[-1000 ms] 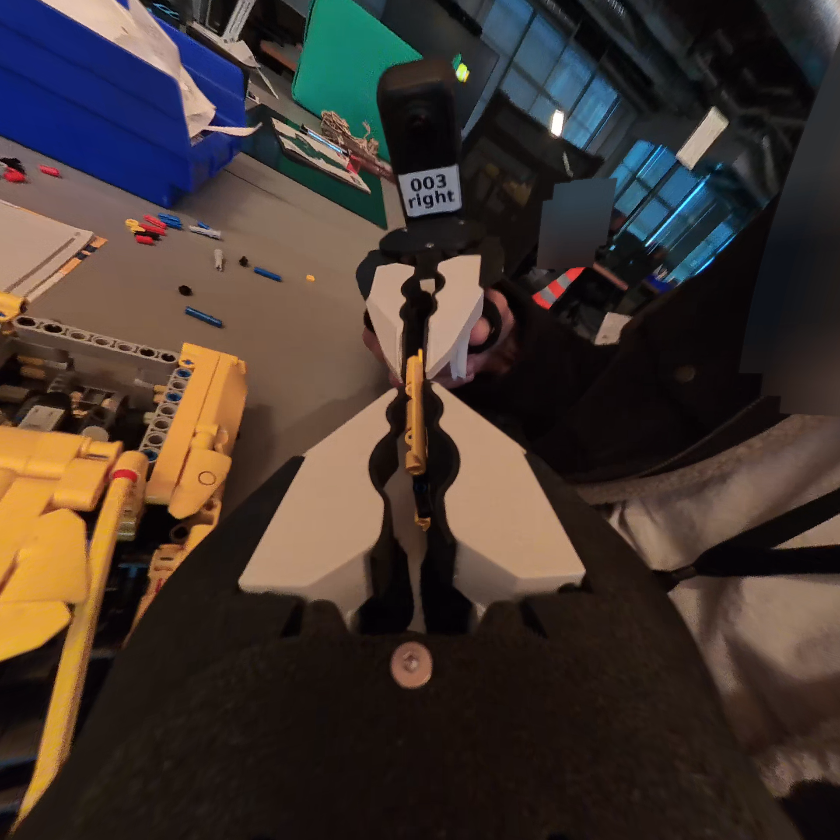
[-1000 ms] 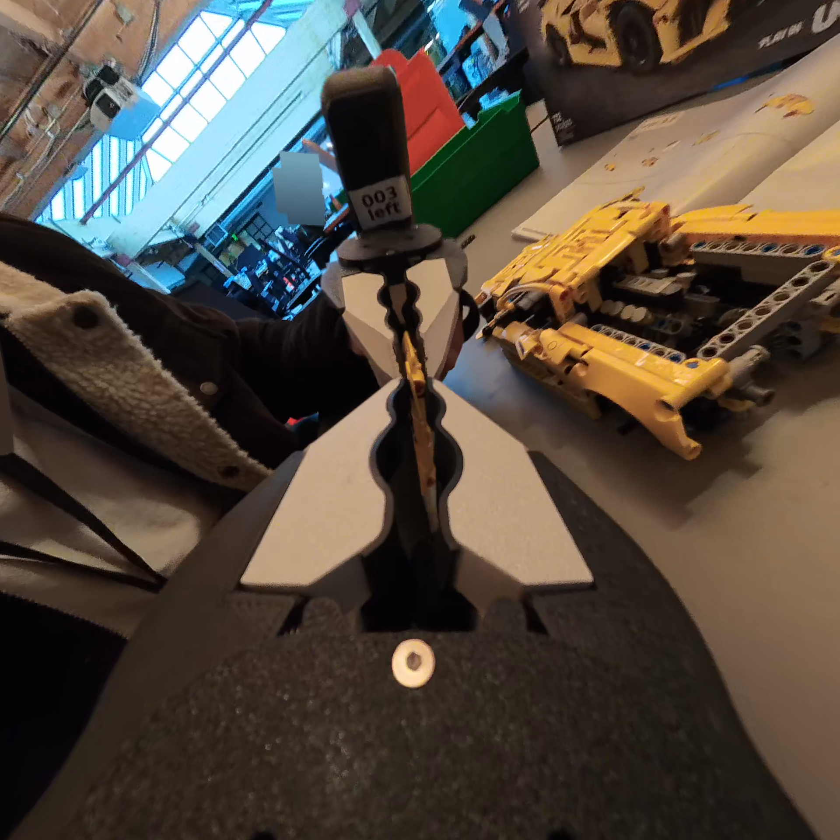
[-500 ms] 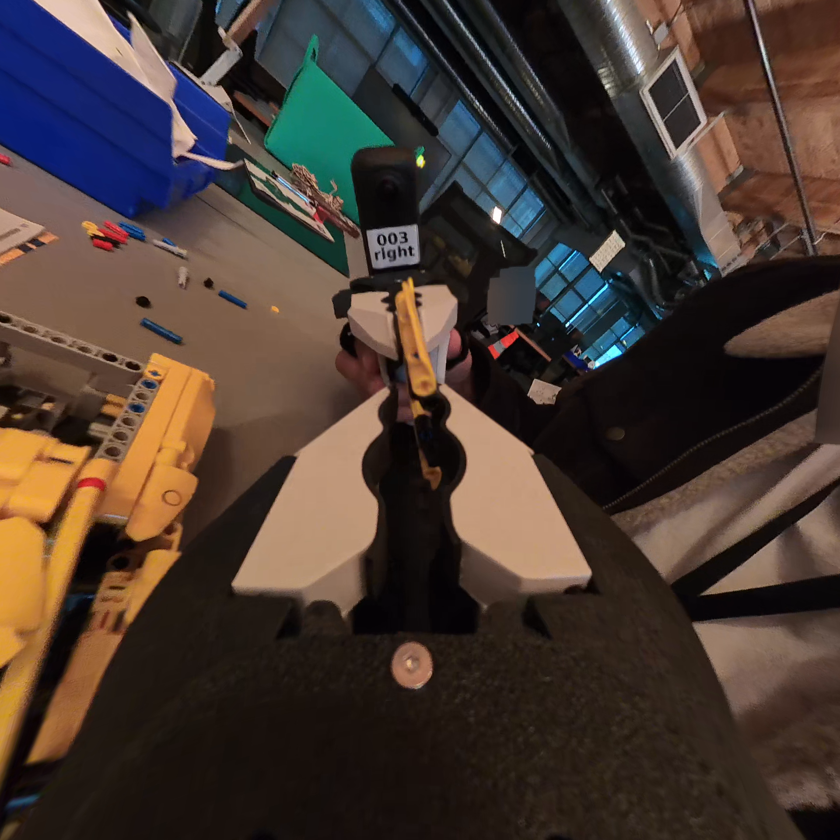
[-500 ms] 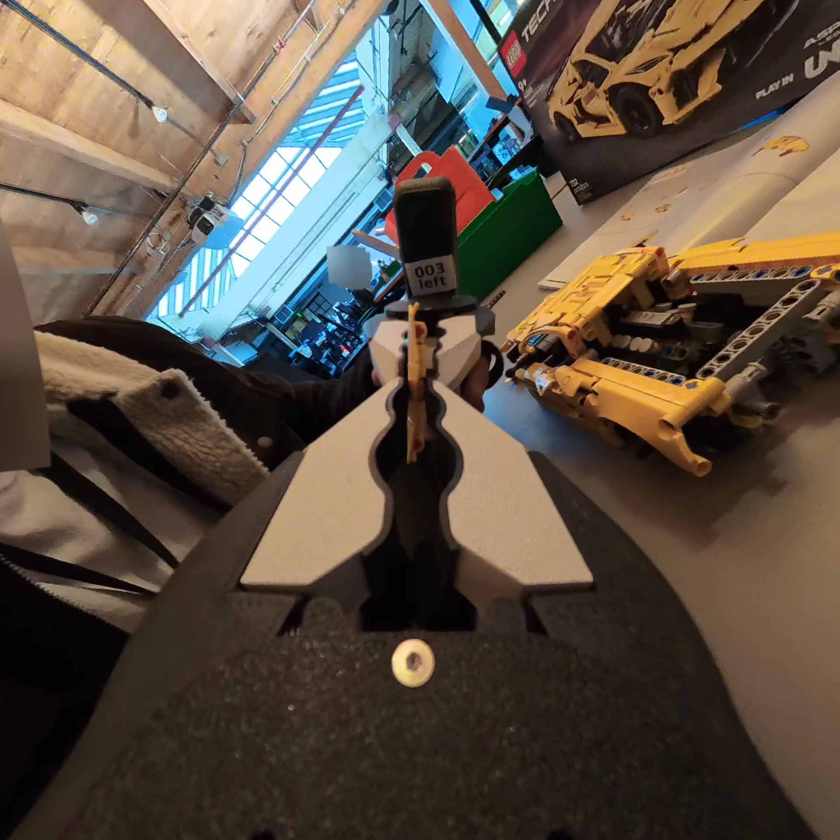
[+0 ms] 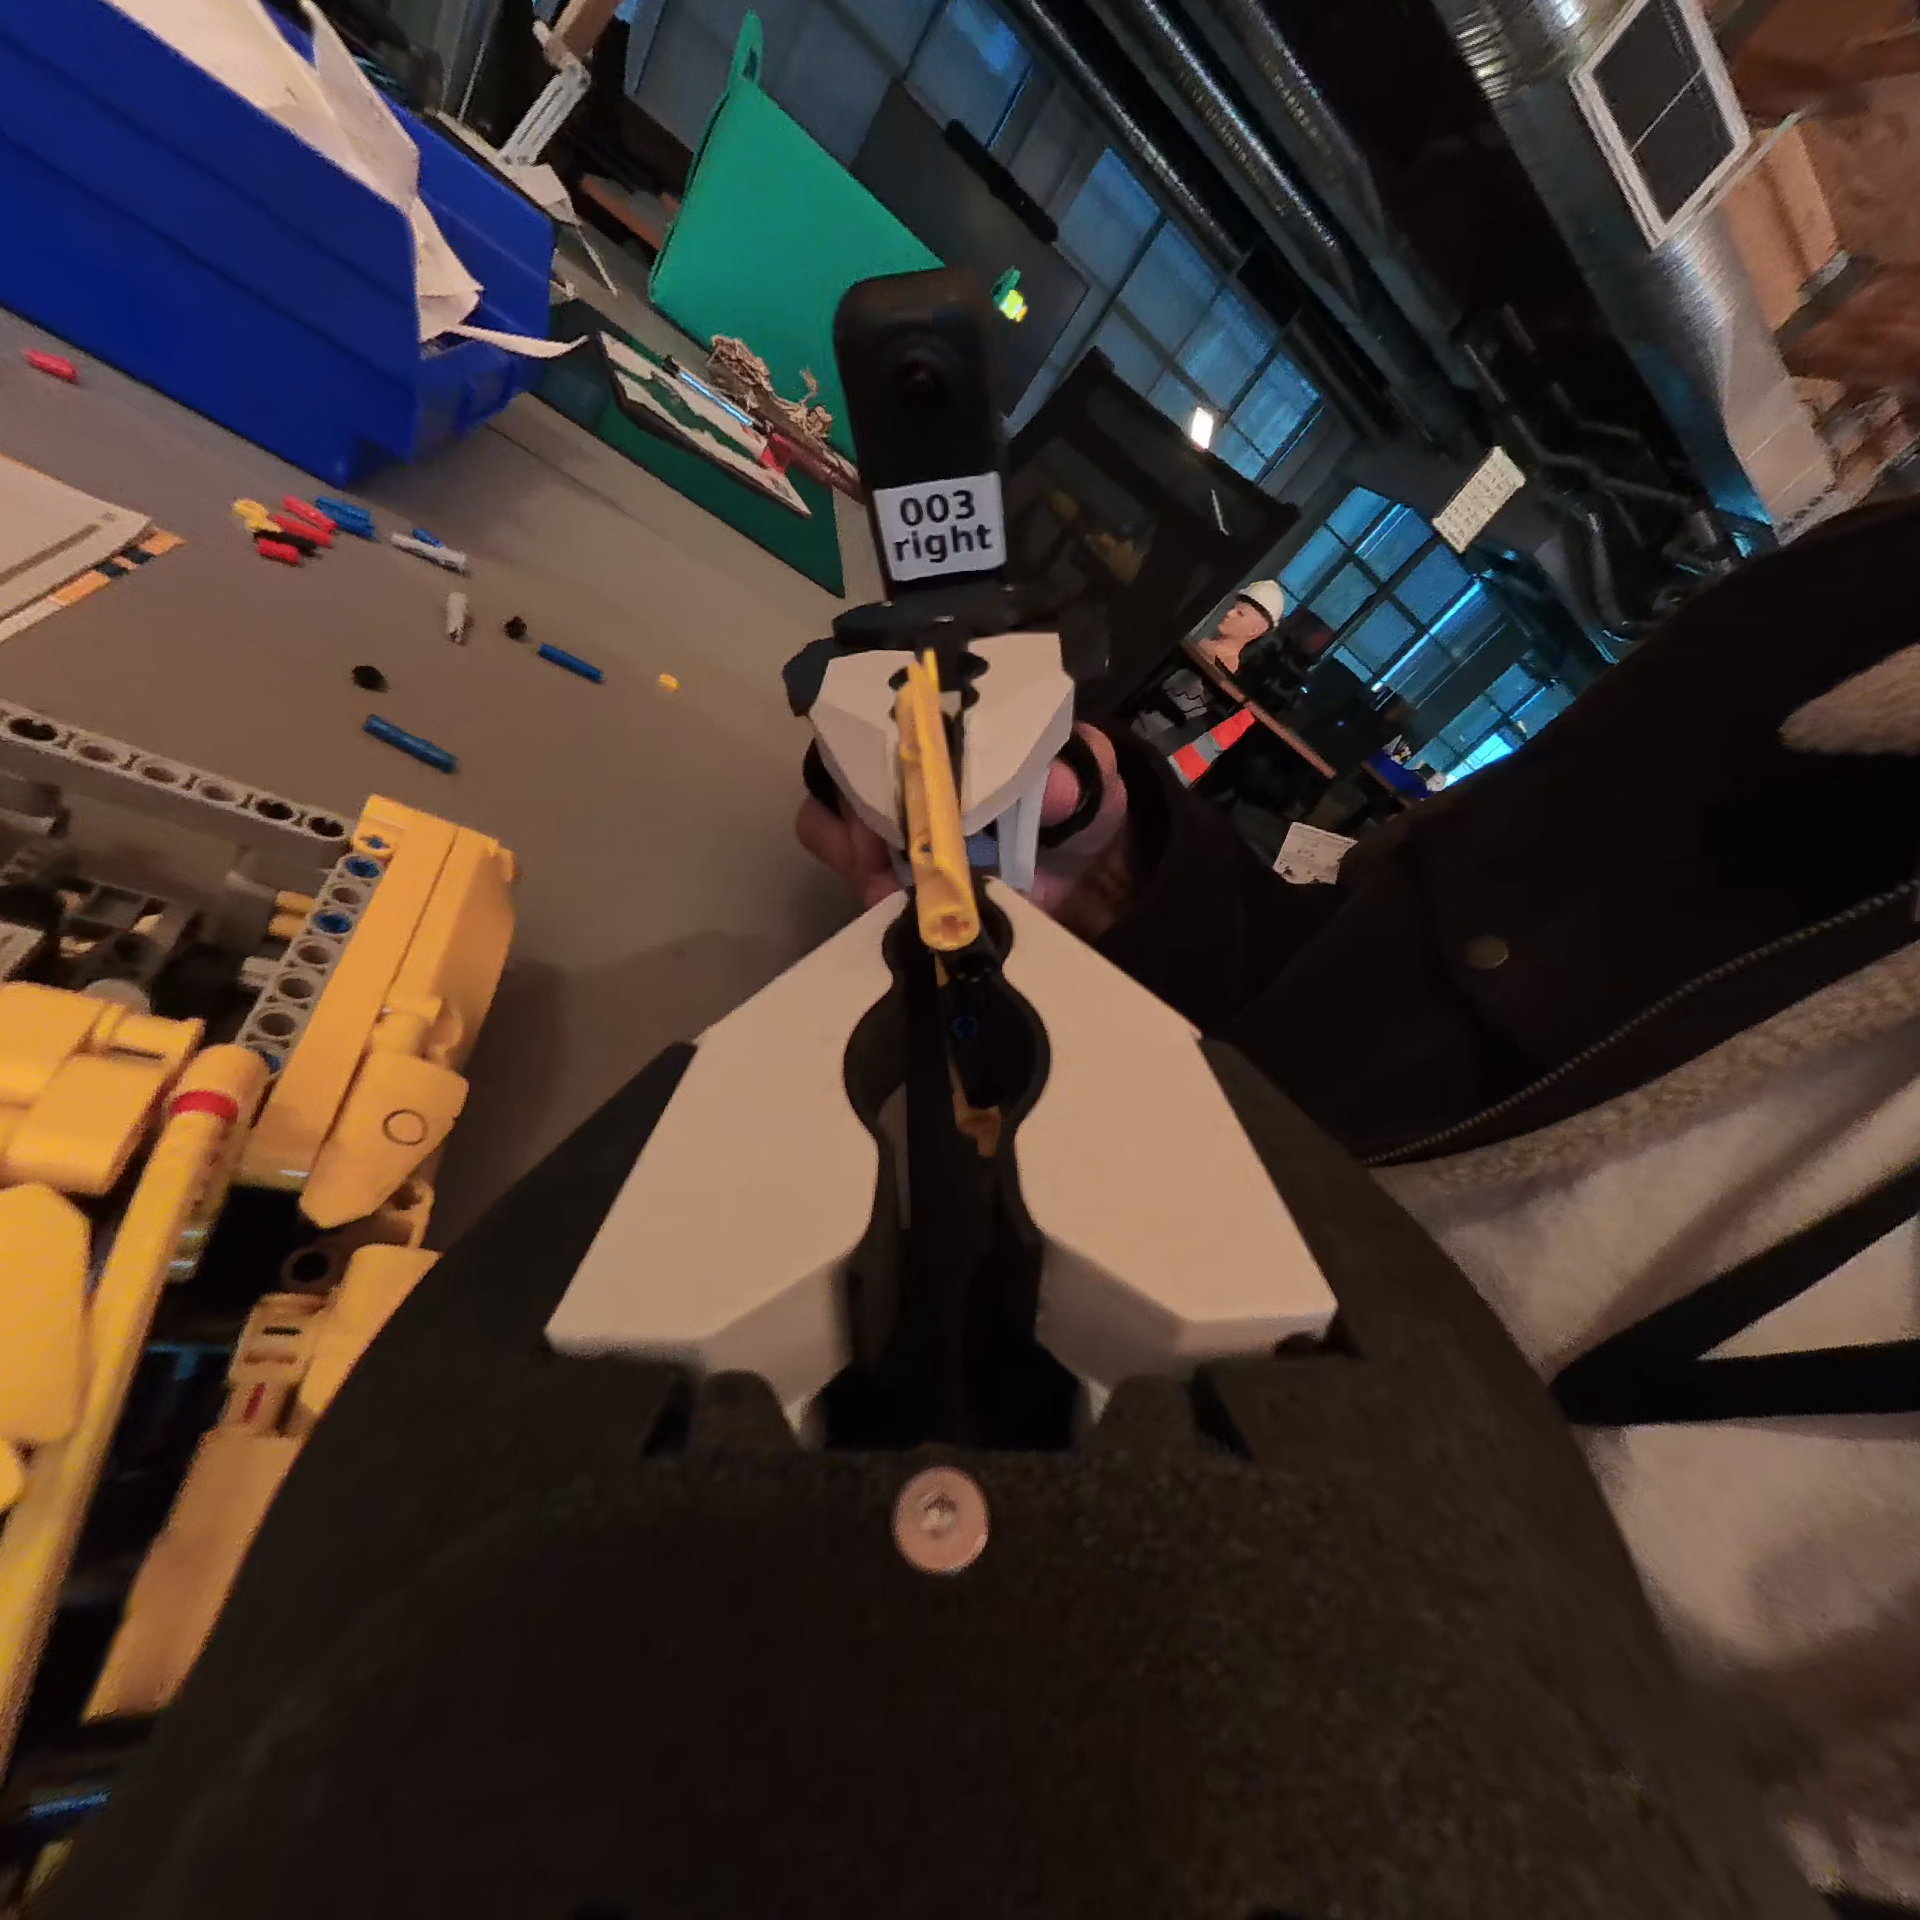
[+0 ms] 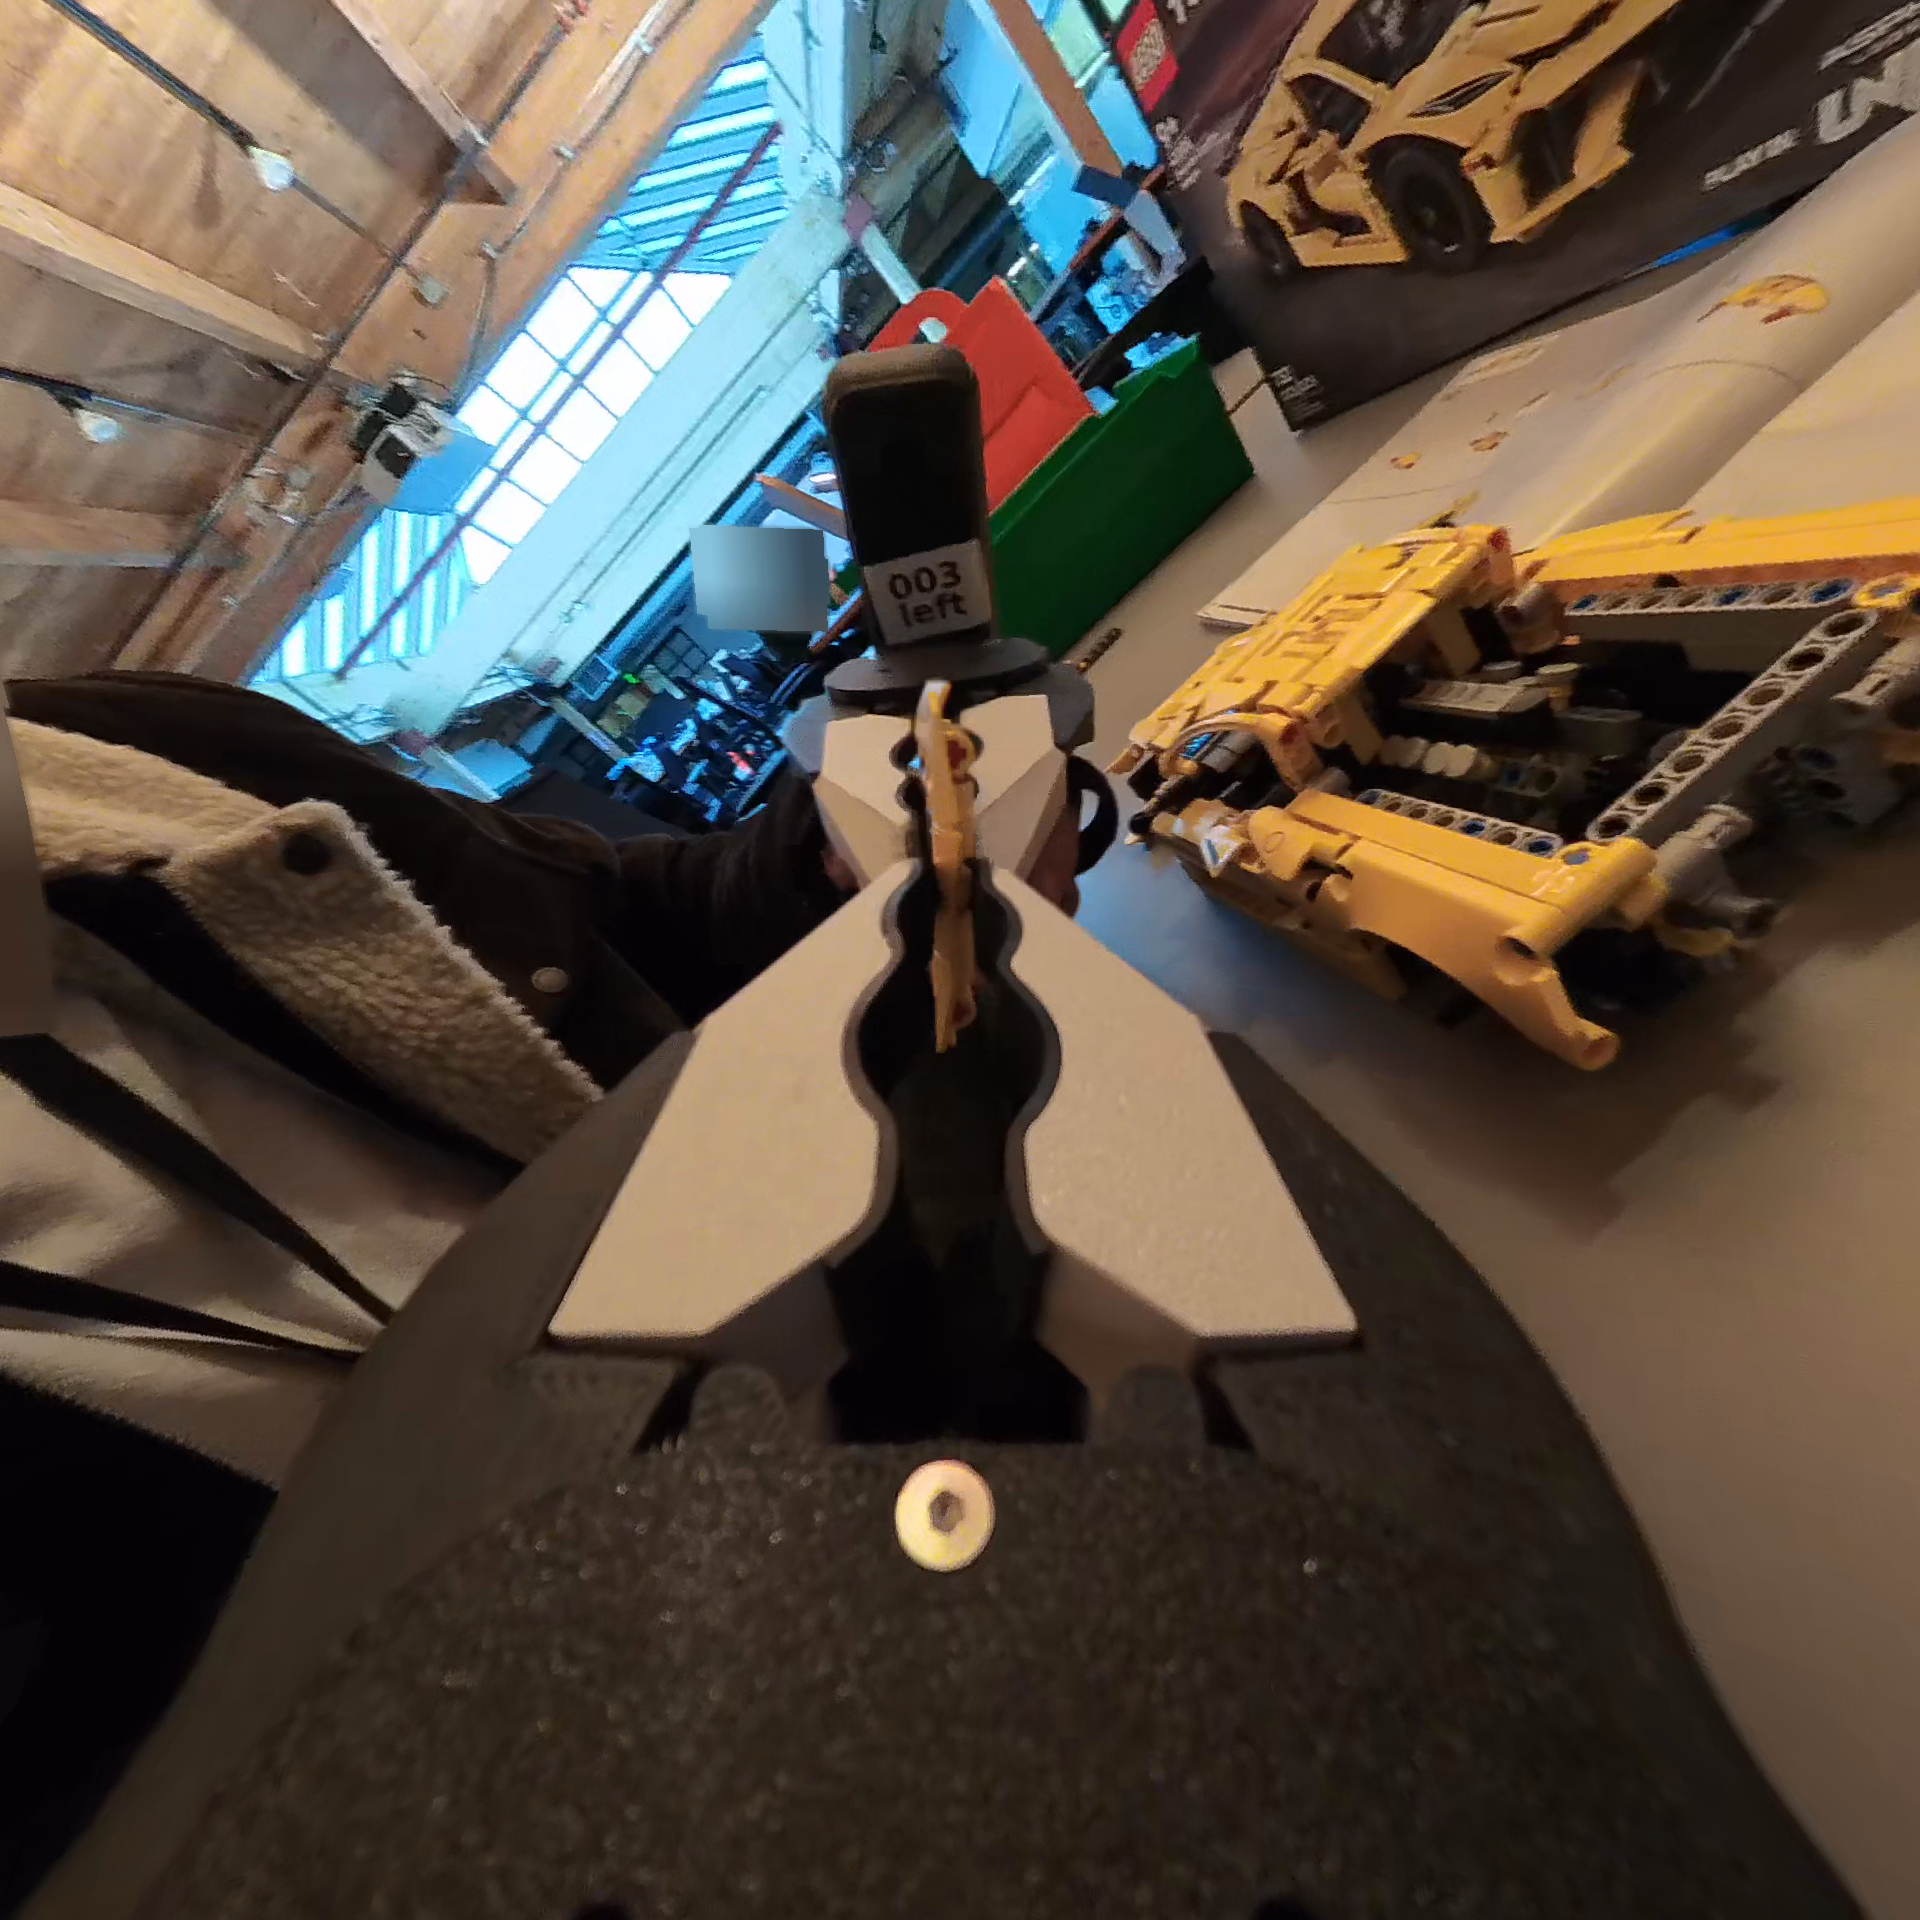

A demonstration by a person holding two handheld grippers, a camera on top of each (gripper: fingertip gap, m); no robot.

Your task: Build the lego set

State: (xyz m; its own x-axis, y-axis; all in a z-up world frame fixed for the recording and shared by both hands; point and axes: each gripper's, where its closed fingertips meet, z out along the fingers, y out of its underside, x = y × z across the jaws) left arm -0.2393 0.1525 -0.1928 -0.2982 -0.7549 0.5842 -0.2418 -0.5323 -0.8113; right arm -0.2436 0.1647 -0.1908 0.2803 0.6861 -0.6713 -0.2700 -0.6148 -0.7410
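Observation:
A thin yellow lego piece (image 5: 928,800) with a black part at its near end is held in the air between my two grippers, which face each other tip to tip. My left gripper (image 5: 945,925) is shut on the black and yellow end. My right gripper (image 6: 948,883) is shut on the other end of the same yellow piece (image 6: 948,831). The right gripper's fingers (image 5: 862,748) show farther off in the left wrist view. The part-built yellow lego car (image 6: 1455,862) lies on the grey table (image 6: 1558,1299); it also shows in the left wrist view (image 5: 395,997).
Loose small blue, red and black pieces (image 5: 405,743) lie on the table beyond the car. A blue bin (image 5: 208,239) stands at the back. The open instruction booklet (image 6: 1610,416), the set's box (image 6: 1507,156) and a green bin (image 6: 1122,499) stand behind the car. A person's jacket (image 6: 312,935) is close by.
Both grippers drew a little apart and tipped upward, then came partly back. The yellow piece stays held between them throughout.

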